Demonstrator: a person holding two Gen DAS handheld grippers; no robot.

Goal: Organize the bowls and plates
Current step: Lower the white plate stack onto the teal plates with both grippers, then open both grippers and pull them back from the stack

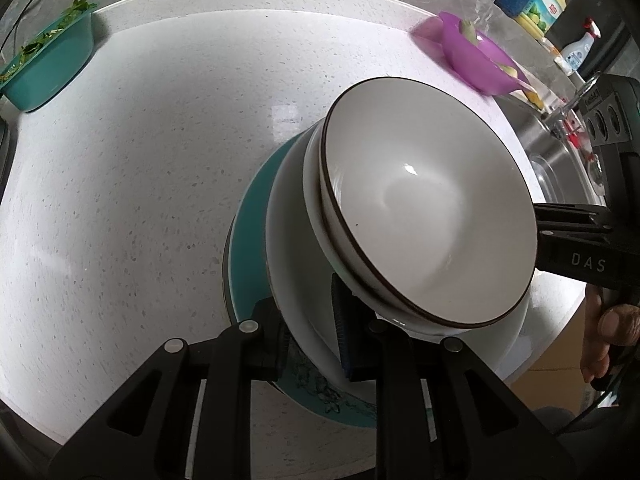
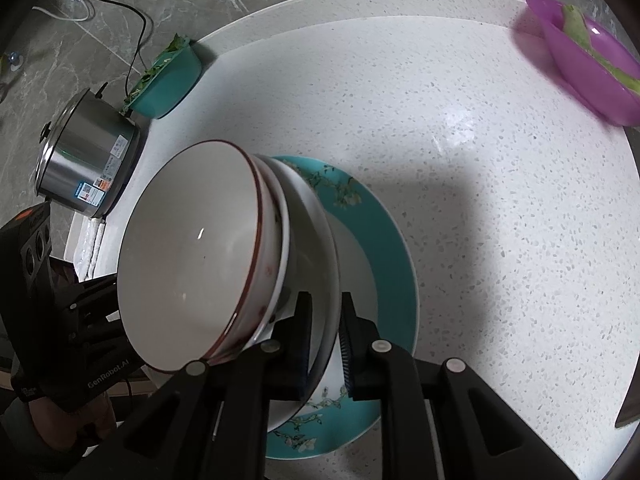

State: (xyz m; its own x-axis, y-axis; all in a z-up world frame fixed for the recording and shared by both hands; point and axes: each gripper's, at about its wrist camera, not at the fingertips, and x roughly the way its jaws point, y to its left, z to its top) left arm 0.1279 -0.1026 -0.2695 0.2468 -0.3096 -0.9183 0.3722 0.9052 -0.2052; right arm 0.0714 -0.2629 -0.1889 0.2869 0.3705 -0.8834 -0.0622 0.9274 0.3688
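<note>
A stack of dishes stands on the white speckled counter: a teal floral plate at the bottom, a large white bowl on it, and brown-rimmed white bowls nested on top. My left gripper is shut on the rim of the large white bowl and plate at one side. My right gripper is shut on the large white bowl's rim at the opposite side. Each gripper shows in the other's view, the right one and the left one.
A teal tub with greens sits at the counter's far edge. A purple bowl with vegetable pieces sits at the other side. A steel pot stands by the tub. A sink and bottles lie beyond.
</note>
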